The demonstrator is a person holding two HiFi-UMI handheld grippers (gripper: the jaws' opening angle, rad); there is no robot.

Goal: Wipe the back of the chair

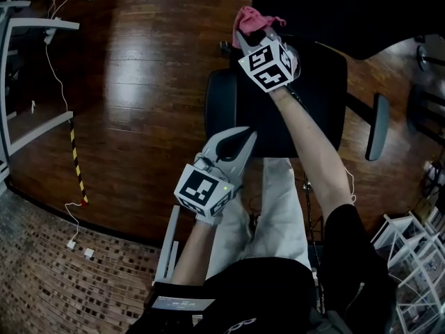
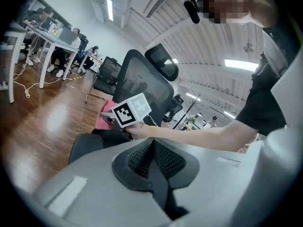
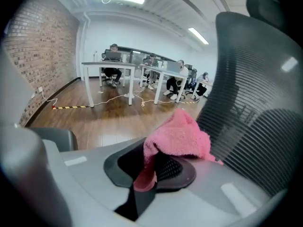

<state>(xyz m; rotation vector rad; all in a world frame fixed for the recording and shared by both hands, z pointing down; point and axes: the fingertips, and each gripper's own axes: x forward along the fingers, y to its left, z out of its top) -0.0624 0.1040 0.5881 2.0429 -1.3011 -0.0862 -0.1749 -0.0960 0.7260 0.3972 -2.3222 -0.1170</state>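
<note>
Just right of your right gripper, clamped on the pink cloth, stood the chair back; your left gripper, closed empty, was farther.

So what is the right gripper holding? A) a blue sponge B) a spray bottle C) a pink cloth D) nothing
C: in the right gripper view, the fingers of the right gripper are shut on a pink cloth, next to the chair's mesh back.

wood floor | striped tape | white desk | brick wall
</note>
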